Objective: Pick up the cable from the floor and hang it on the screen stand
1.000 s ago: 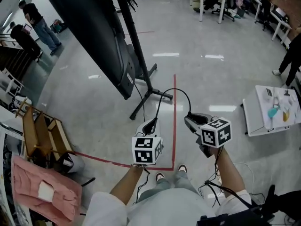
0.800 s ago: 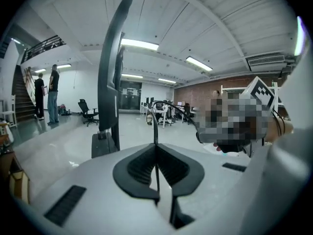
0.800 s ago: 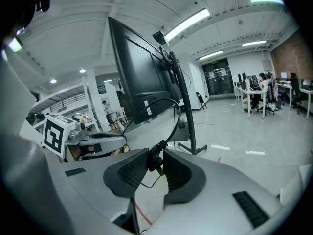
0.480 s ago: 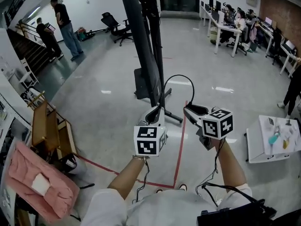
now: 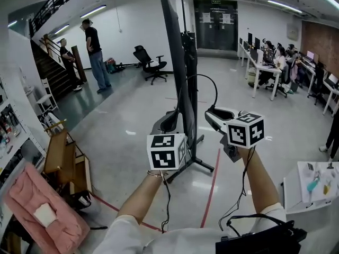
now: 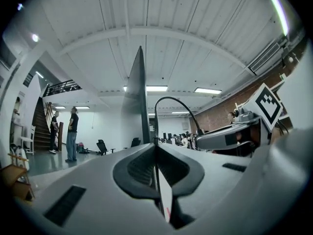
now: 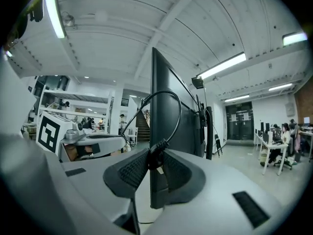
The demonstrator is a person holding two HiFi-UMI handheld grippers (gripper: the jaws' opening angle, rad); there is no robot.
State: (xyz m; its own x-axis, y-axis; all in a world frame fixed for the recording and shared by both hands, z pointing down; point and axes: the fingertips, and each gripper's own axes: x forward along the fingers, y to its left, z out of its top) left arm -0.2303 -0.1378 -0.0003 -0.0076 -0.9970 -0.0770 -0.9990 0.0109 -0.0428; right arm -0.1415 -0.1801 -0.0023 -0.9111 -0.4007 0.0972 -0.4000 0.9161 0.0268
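Office hall beyond; my left gripper (image 5: 172, 119) is pressed shut on the thin cable (image 5: 204, 76), right gripper (image 5: 212, 115) pinches its thicker end, screen stand (image 5: 177, 62) just ahead, between them.

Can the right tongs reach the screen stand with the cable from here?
Probably yes: the screen stand is close ahead of the right tongs, nothing between; the left tongs also grip the cable.

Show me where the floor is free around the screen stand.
Bare floor lies between the screen stand and the wooden rack, and right of the red tape toward the white table. The left edge is crowded.
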